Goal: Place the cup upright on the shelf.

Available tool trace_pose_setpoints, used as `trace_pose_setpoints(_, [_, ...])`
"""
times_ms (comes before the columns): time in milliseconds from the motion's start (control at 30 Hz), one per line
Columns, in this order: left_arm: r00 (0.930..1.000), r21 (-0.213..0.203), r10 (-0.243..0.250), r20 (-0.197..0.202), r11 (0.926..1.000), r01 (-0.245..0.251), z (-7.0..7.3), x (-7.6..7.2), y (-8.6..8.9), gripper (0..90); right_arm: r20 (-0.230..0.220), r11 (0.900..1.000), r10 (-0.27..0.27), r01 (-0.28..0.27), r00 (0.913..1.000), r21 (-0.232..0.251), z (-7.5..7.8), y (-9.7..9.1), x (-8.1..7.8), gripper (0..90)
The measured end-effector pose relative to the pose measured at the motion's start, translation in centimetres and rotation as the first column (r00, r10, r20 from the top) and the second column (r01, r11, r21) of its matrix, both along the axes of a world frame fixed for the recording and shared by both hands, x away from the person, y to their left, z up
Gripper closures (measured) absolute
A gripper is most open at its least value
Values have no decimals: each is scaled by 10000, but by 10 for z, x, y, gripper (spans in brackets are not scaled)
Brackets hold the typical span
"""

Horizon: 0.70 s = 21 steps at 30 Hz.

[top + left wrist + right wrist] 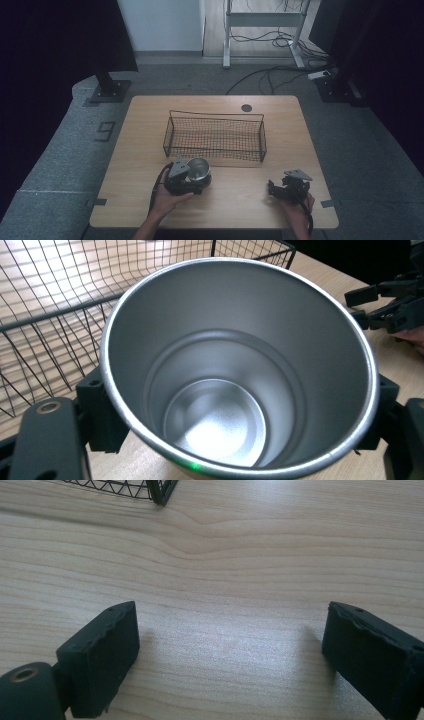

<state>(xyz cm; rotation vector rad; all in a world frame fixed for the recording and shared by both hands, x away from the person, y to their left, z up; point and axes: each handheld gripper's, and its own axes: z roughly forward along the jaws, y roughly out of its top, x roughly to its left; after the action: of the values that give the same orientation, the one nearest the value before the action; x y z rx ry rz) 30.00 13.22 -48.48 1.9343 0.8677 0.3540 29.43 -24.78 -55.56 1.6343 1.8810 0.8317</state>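
A steel cup (198, 170) sits between the jaws of my left gripper (192, 181), just in front of the wire basket (215, 136). In the left gripper view the cup (235, 375) is seen from above, empty inside, with a black pad pressed on each side of it; the gripper is shut on it. The basket's mesh (55, 310) stands close behind the cup. My right gripper (280, 189) rests near the table's front right, held by a hand. In the right gripper view its fingers (102, 650) stand wide apart over bare wood, so it is open with nothing between them.
The wooden table (150, 150) has a dark round grommet (246, 107) at its far edge. A basket corner (160, 492) shows at the top of the right gripper view. My right gripper (395, 305) appears at the far right of the left gripper view. Stands and cables lie on the floor behind.
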Motion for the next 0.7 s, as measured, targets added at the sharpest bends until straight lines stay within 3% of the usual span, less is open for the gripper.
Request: trace_pose_setpoints(700, [9999, -132, 59, 150, 9999, -57, 17, 6, 2, 186, -2, 10000, -1, 1, 10000, 3, 0, 0, 0, 80])
